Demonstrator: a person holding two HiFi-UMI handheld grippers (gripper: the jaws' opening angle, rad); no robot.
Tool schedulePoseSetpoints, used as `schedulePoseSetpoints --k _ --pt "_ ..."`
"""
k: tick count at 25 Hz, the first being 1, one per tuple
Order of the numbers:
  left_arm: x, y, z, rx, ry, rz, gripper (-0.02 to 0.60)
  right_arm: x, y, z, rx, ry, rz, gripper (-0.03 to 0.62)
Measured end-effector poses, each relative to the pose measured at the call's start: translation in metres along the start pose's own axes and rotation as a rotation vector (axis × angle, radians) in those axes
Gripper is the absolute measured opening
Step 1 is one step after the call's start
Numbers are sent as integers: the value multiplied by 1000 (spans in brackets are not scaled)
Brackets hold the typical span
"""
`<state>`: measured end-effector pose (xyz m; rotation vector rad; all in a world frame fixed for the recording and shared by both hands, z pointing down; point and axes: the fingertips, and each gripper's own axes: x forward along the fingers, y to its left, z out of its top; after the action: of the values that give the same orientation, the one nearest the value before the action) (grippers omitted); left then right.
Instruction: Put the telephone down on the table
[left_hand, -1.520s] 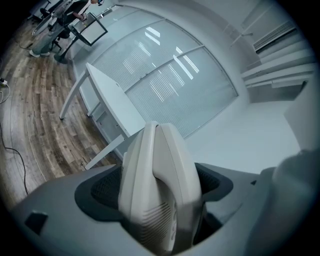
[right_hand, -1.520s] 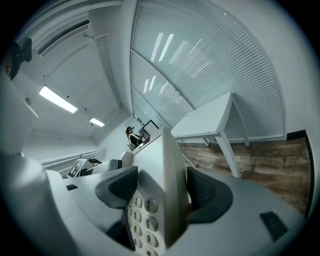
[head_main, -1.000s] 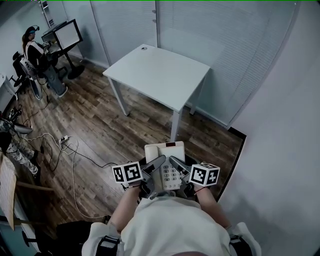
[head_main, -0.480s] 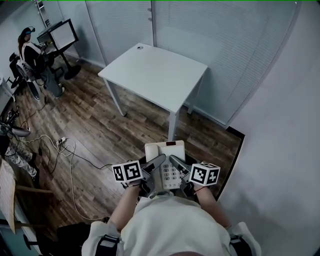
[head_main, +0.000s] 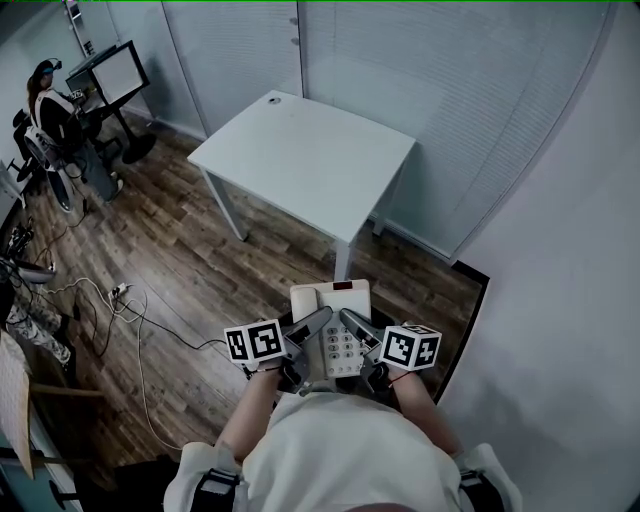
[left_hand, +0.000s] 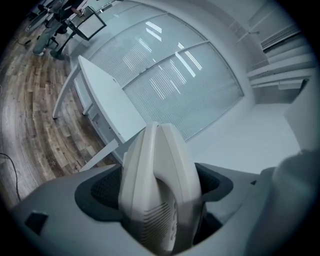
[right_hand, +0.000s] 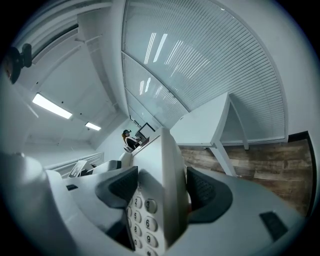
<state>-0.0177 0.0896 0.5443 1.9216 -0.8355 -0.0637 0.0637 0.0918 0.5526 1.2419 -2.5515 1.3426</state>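
Note:
A white desk telephone (head_main: 330, 301) with a keypad hangs in front of my chest, above the wooden floor. My left gripper (head_main: 312, 331) is shut on its left side, over the handset (left_hand: 159, 176). My right gripper (head_main: 354, 328) is shut on its right side beside the number keys (right_hand: 142, 216). The dark pads (left_hand: 104, 188) press on both faces of the phone. A bare white square table (head_main: 304, 160) stands ahead of me, beyond the phone; it also shows as the table (left_hand: 107, 104) in the left gripper view and the table (right_hand: 206, 121) in the right gripper view.
Frosted glass with blinds (head_main: 450, 90) runs behind the table, and a white wall (head_main: 570, 300) closes the right side. A seated person (head_main: 48, 112) works at a monitor (head_main: 112, 73) at far left. Cables (head_main: 130, 300) trail over the wood floor (head_main: 190, 250).
The table has slid slightly left and up in the head view. Both grippers hold the telephone just as before.

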Motion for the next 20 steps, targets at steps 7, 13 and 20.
schedulePoseSetpoints --k 7,13,20 --pt "28 11 40 -7 -5 -8 431 31 -13 37 -12 5 -7 313" --pt "48 16 82 -11 -11 -10 431 59 -18 76 -20 7 -9 313" --pt "66 31 130 -13 -13 -9 431 99 -22 111 -24 12 -8 313"
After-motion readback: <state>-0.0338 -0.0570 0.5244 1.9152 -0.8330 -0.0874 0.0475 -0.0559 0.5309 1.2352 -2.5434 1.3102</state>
